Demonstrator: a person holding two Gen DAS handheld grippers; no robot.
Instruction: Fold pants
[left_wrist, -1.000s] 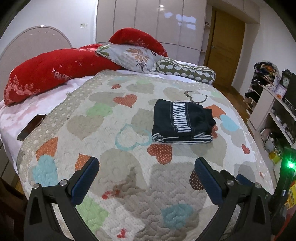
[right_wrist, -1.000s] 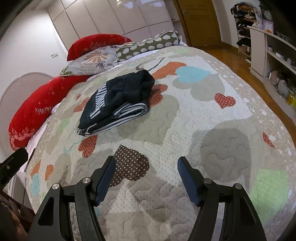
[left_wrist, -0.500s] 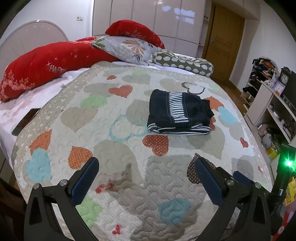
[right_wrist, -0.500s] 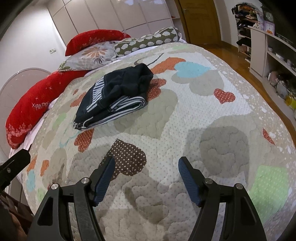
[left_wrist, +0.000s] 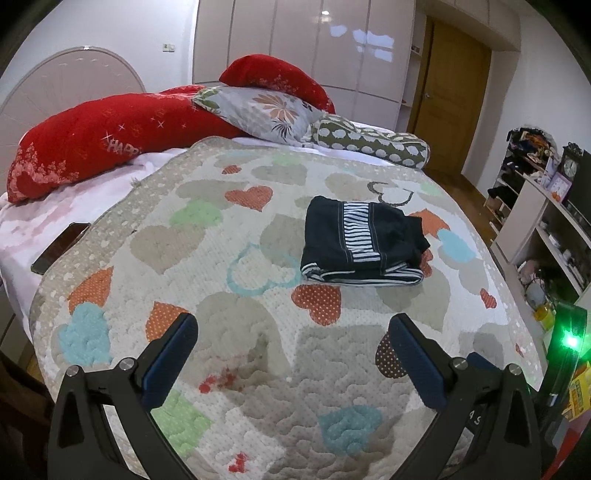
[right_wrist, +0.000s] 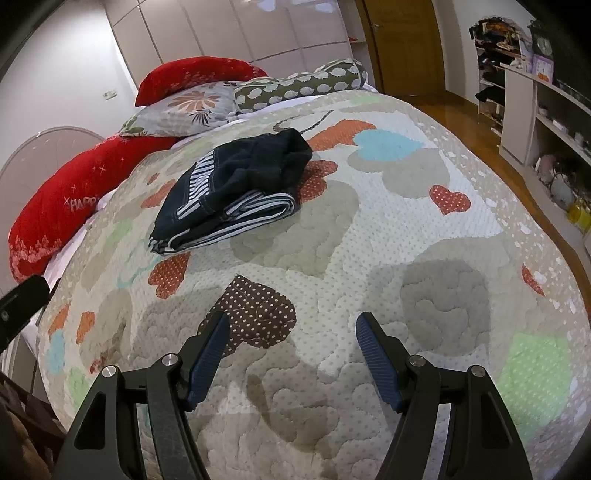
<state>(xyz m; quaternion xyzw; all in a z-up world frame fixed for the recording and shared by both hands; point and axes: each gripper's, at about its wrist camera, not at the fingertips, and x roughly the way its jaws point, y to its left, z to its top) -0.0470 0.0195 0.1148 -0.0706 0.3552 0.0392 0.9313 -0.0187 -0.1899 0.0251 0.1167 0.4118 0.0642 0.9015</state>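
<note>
Pants (left_wrist: 364, 242) folded into compact dark bundle with striped panel, lying on heart-pattern quilt (left_wrist: 207, 236) mid-bed, well apart from both grippers. Left gripper (left_wrist: 293, 326): jaws spread wide, nothing between blue pads, hovering over near edge of quilt. Right gripper (right_wrist: 293, 325): jaws likewise wide, empty, above brown dotted heart. Red pillows (left_wrist: 103, 144) and floral pillow (left_wrist: 258, 110) at headboard end.
</note>
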